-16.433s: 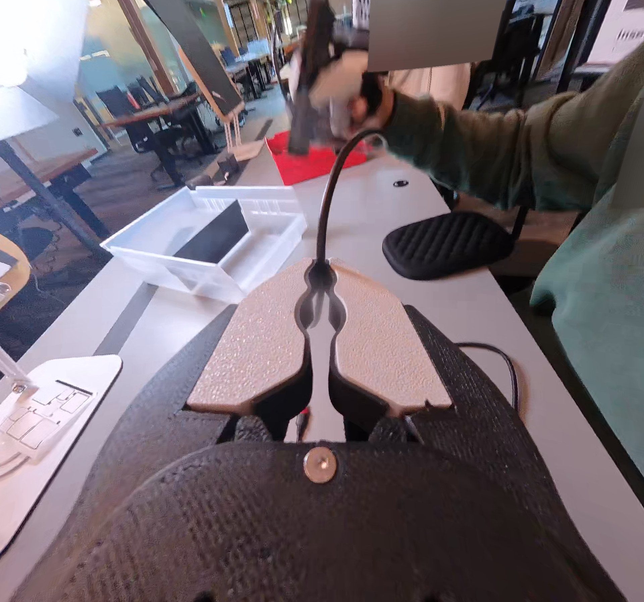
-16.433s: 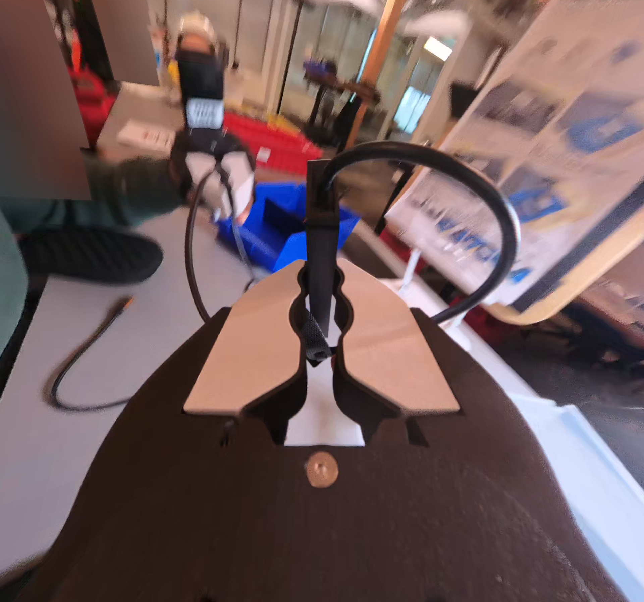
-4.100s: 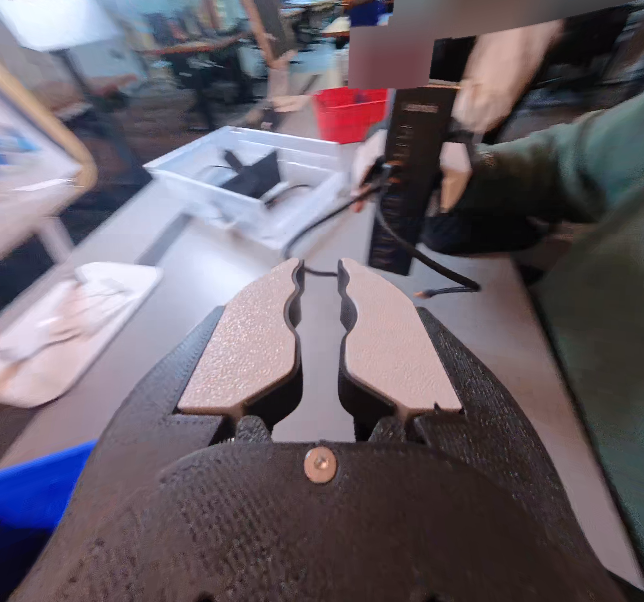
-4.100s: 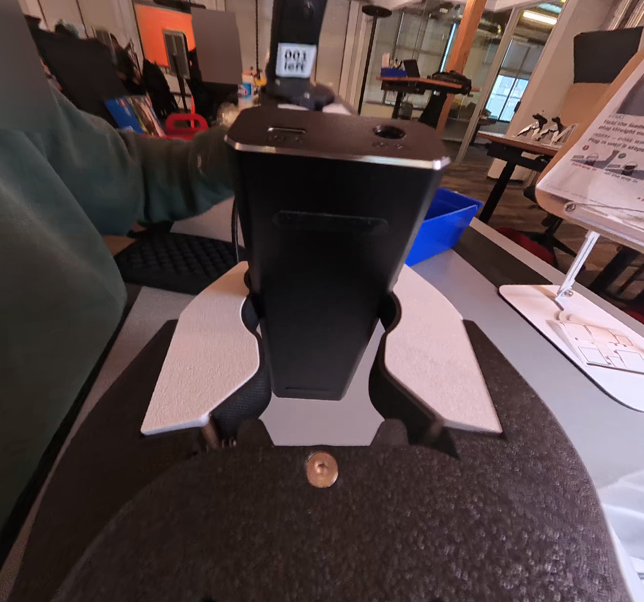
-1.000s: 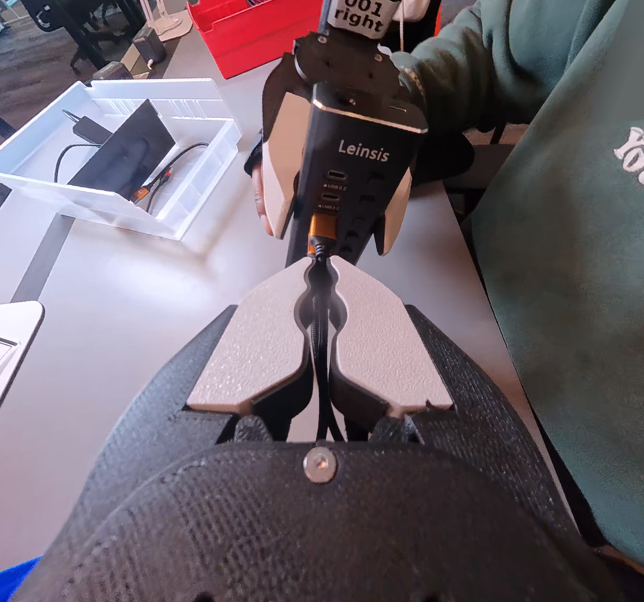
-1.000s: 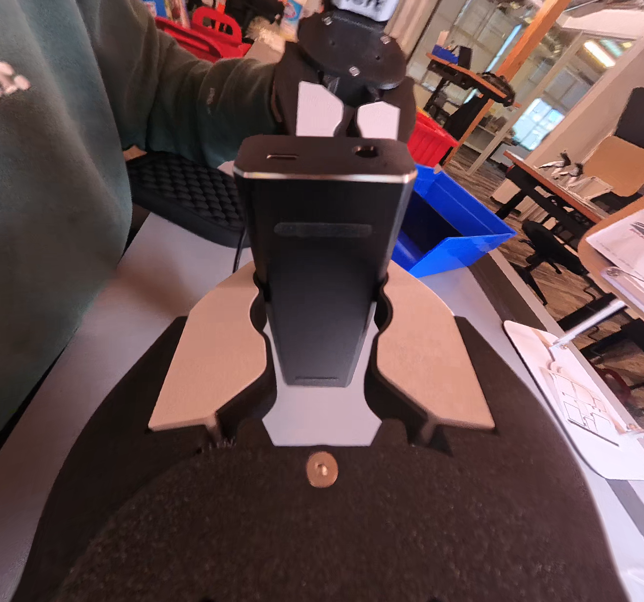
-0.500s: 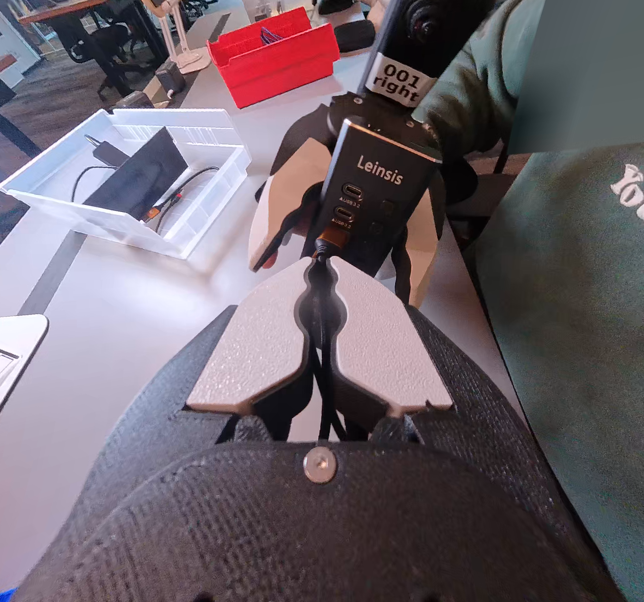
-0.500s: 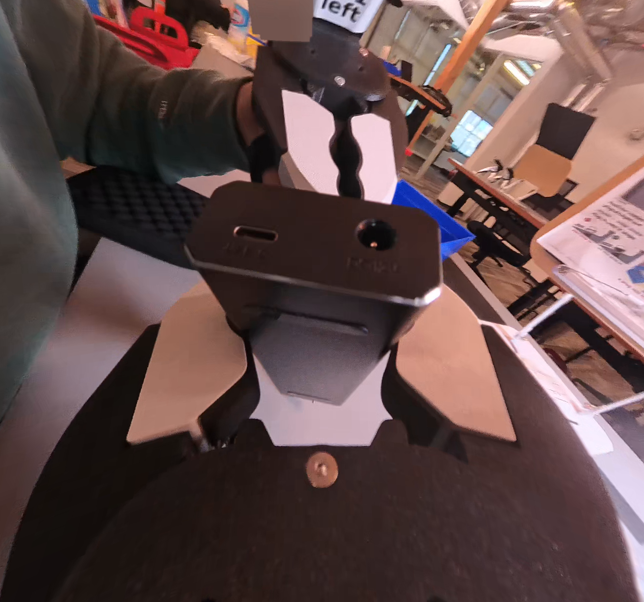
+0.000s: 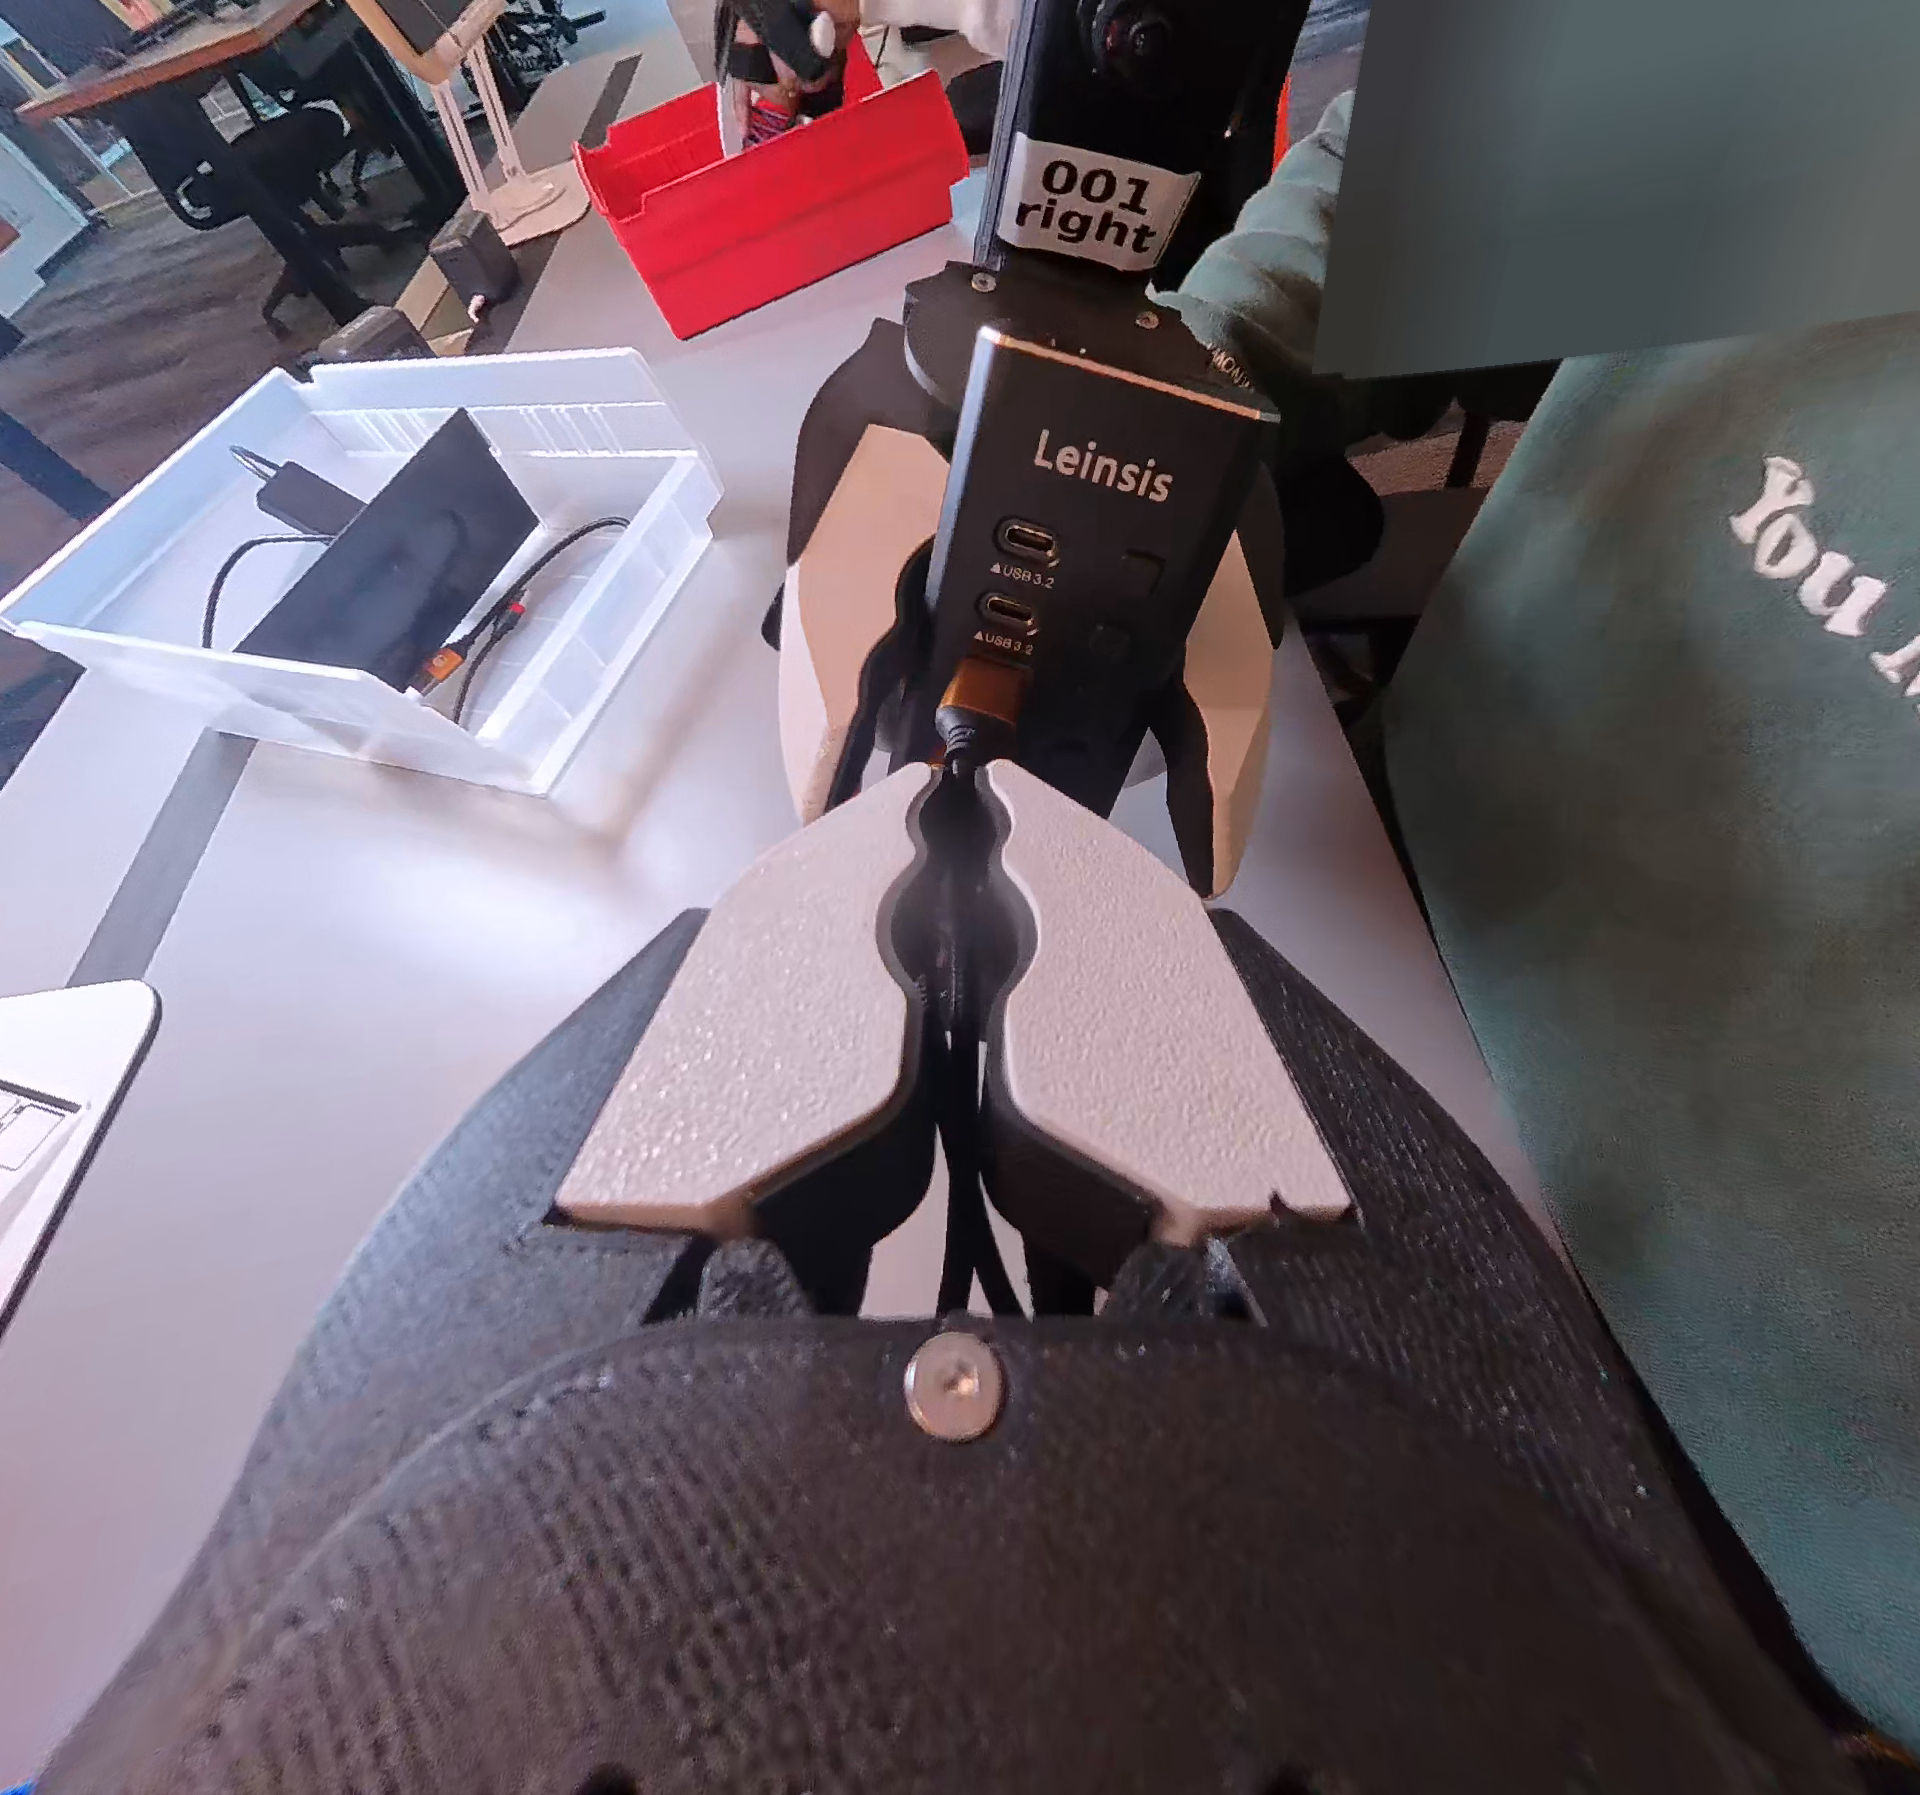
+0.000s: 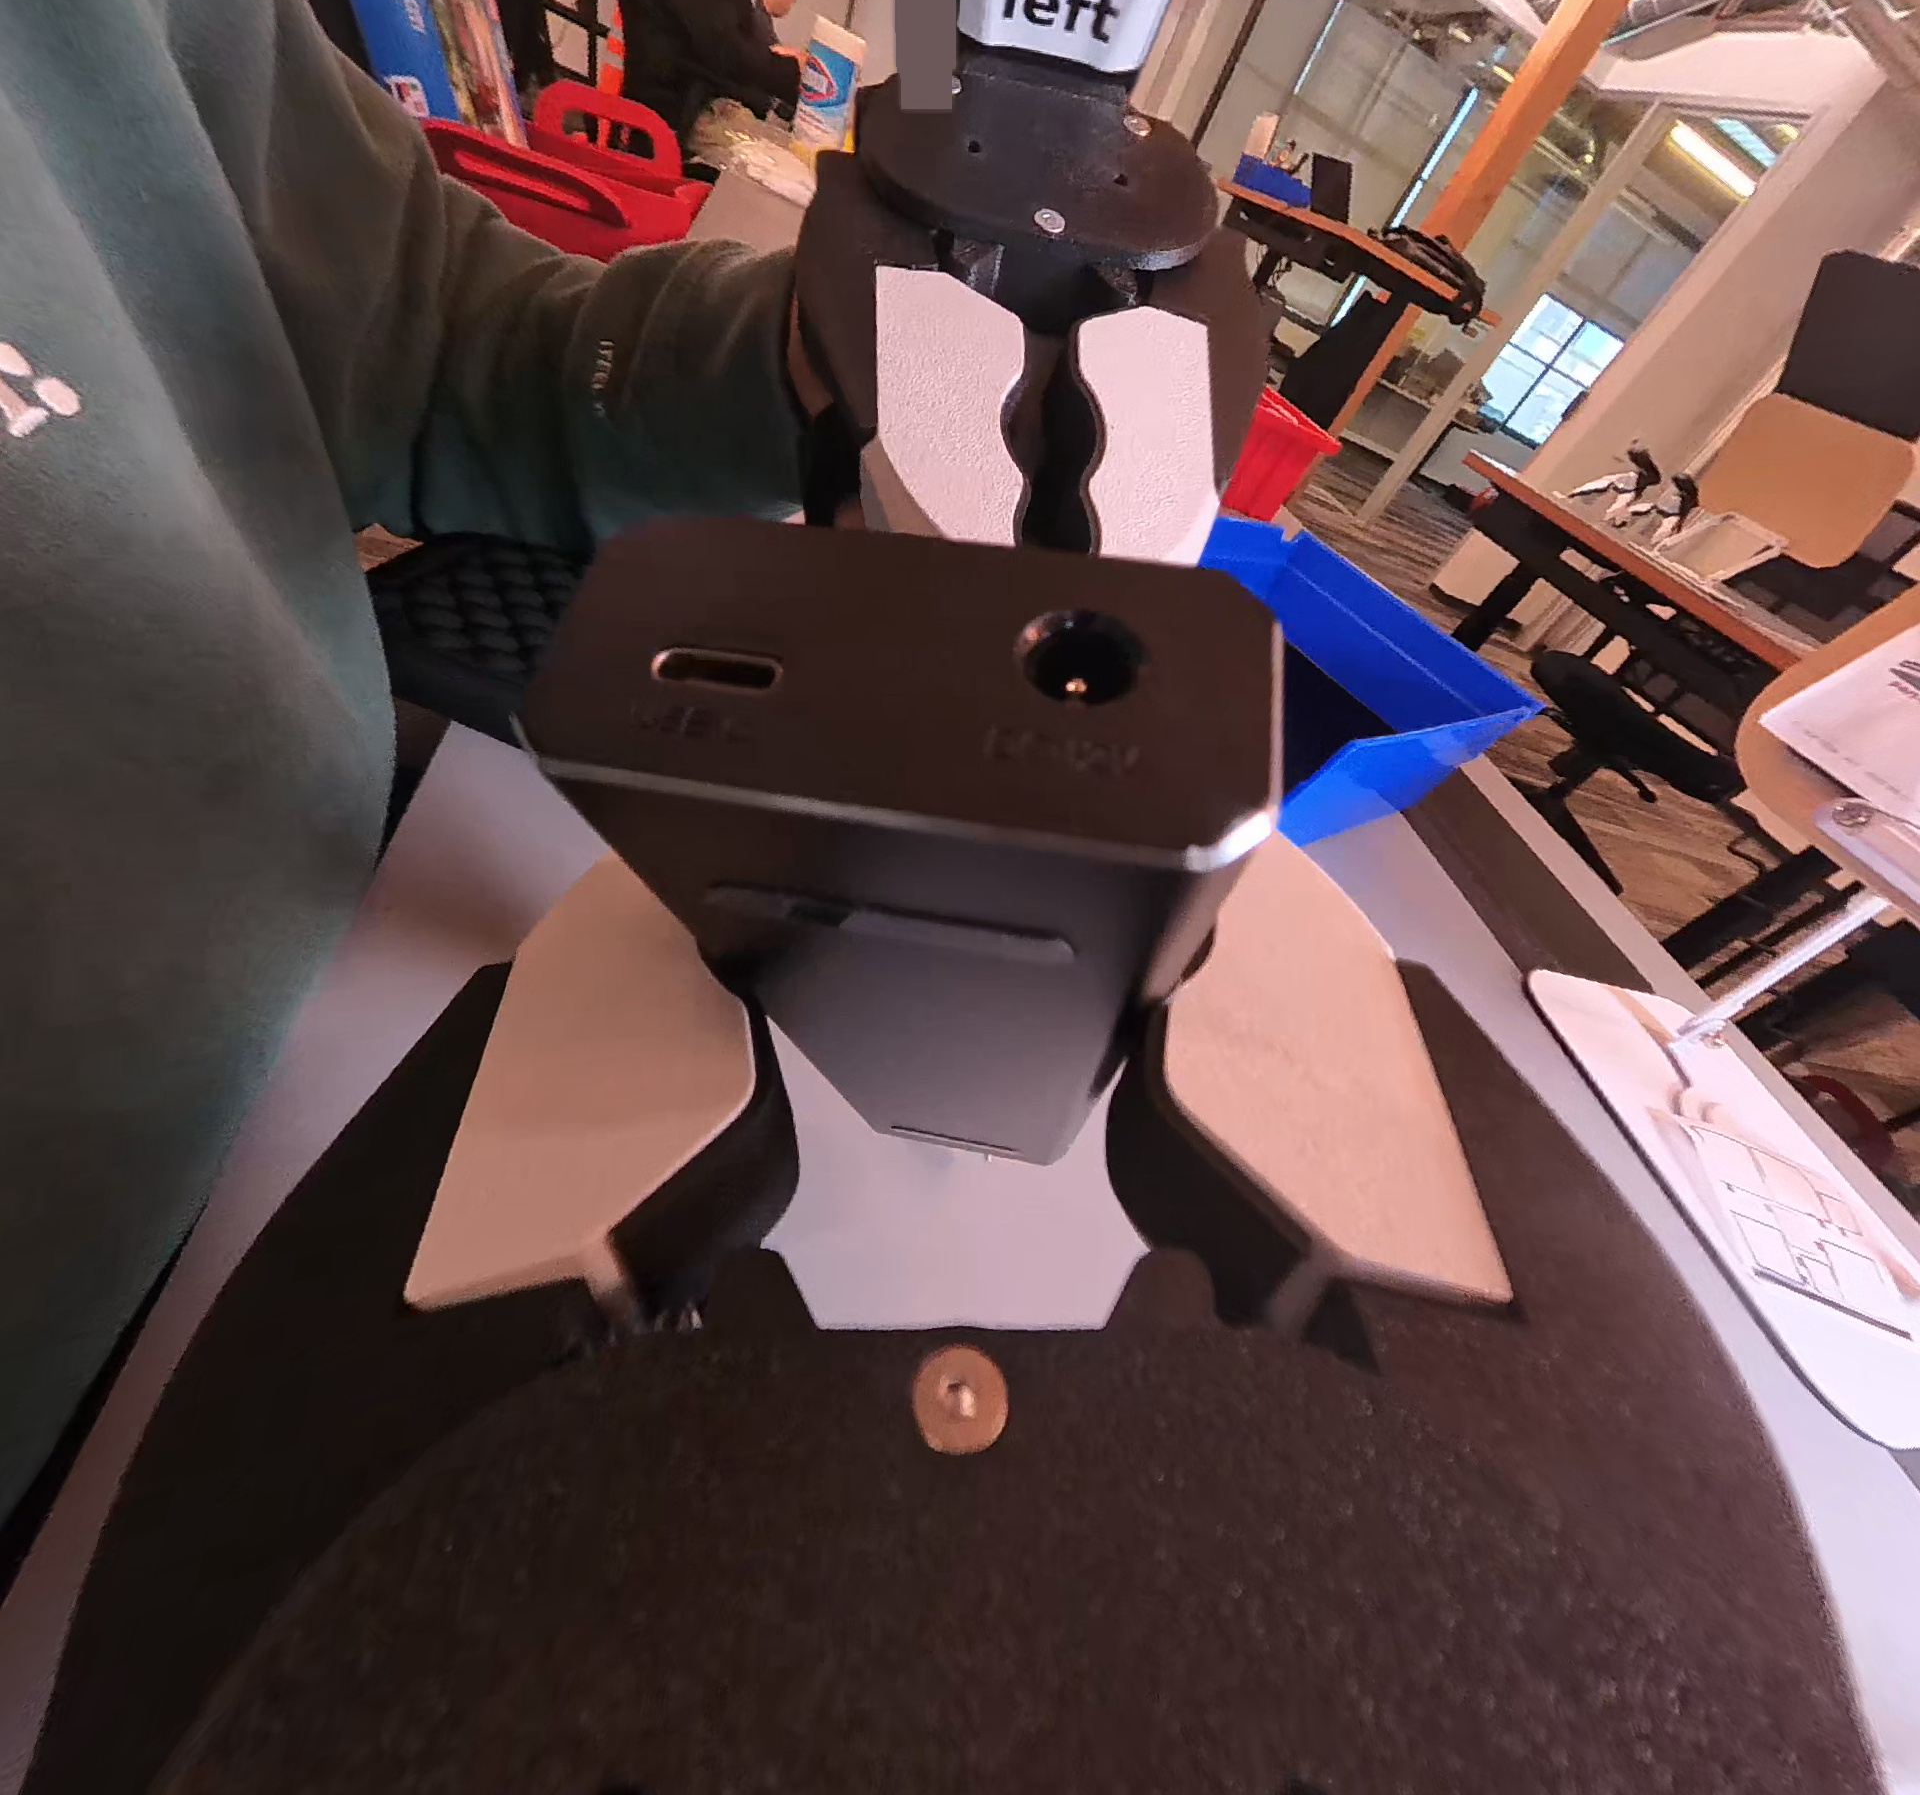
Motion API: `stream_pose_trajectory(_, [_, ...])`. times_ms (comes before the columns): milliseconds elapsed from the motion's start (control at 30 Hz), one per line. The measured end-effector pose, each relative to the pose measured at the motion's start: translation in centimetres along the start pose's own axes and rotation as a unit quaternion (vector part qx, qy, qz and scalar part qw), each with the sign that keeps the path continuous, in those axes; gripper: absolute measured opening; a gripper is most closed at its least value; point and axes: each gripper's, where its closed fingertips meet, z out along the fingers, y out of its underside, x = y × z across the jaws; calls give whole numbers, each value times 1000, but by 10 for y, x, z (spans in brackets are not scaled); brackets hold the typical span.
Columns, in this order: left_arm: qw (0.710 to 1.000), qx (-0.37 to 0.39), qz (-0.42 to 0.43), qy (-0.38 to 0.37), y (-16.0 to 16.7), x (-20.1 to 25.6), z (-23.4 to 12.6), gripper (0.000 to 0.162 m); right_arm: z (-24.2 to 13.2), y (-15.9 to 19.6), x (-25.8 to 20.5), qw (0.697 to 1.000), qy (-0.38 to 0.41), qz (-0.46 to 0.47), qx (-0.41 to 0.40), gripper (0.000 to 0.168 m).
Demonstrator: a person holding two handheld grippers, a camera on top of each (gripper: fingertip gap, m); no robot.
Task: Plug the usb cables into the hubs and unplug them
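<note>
The right gripper (image 10: 956,1007) has its fingers spread around a black hub (image 10: 914,810), gripping its two narrow sides and holding it upright above the grey desk (image 9: 343,914). Seen from the right wrist view, the hub's end face shows a small oval port and a round socket. From the left wrist view, the same hub (image 9: 1091,561) faces forward with two oval ports stacked near its top.

The left gripper (image 9: 961,789) has its fingers nearly closed on a thin black cable (image 9: 956,1018) that runs back between them. The cable's orange plug (image 9: 987,691) sticks out just past the fingertips and sits in the hub's face, directly below the two oval ports. From the right wrist view, the left gripper (image 10: 1049,519) appears just behind the hub, fingers almost together.

On the desk to the left stands a white tray (image 9: 623,540) holding a second black hub (image 9: 405,571) and loose cables. Farther back is a red bin (image 9: 790,197). A blue bin (image 10: 1371,706) sits beyond the held hub in the right wrist view. A green sleeve (image 10: 416,343) reaches toward the left gripper.
</note>
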Motion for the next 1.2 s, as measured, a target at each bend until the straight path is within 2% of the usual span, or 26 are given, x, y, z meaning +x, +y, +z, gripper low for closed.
stream_pose_trajectory(100, [1000, 4, -5, 3, -2, 2, -2, 5, -3, -3, -1, 1000, -5, 2, 7, 74])
stream_pose_trajectory(133, [1000, 5, -10, -24, -1, -9, -9, 5, -8, -5, 2, 1000, -1, 8, 18, 73])
stream_pose_trajectory(167, [996, 38, -35, -69, -5, -30, -34, 4, -19, -3, 11, 999, 16, 26, 25, 73])
stream_pose_trajectory(200, [993, 72, -65, -70, -9, -38, -57, 3, -31, 2, 22, 998, 39, 42, 30, 73])
stream_pose_trajectory(267, [997, 1, -10, -80, 9, -28, -46, 4, -32, 12, 20, 999, 42, 32, 8, 73])
stream_pose_trajectory(300, [998, 1, -7, -61, 7, -19, -35, 4, -27, 12, 15, 999, 30, 23, 1, 73])
stream_pose_trajectory(400, [995, 28, -56, -77, 3, -39, -42, 4, -28, 9, 24, 999, 31, 22, 1, 73])
stream_pose_trajectory(633, [986, -1, -93, -141, 42, -67, -44, 4, -66, 16, 36, 997, 60, 43, -17, 73])
stream_pose_trajectory(733, [985, -25, -126, -114, 63, -62, -25, 4, -79, 12, 34, 996, 65, 61, -4, 73])
stream_pose_trajectory(800, [985, -25, -142, -94, 64, -58, -14, 36, -84, 10, 34, 996, 64, 69, -2, 73])
stream_pose_trajectory(833, [985, -10, -149, -84, 57, -57, -13, 43, -85, 9, 34, 995, 66, 70, -1, 73])
stream_pose_trajectory(933, [989, 52, -126, -60, 21, -50, -15, 44, -80, 15, 31, 996, 51, 64, -21, 73])
stream_pose_trajectory(1033, [998, 16, -61, -25, 6, -31, -3, 46, -65, 21, 23, 998, 20, 46, -45, 72])
stream_pose_trajectory(1100, [1000, -8, -18, -1, -1, -20, 8, 38, -52, 23, 18, 998, 3, 31, -53, 72])
stream_pose_trajectory(1200, [996, -81, 43, 13, 10, -11, 34, 32, -36, 21, 11, 998, -17, 10, -56, 72])
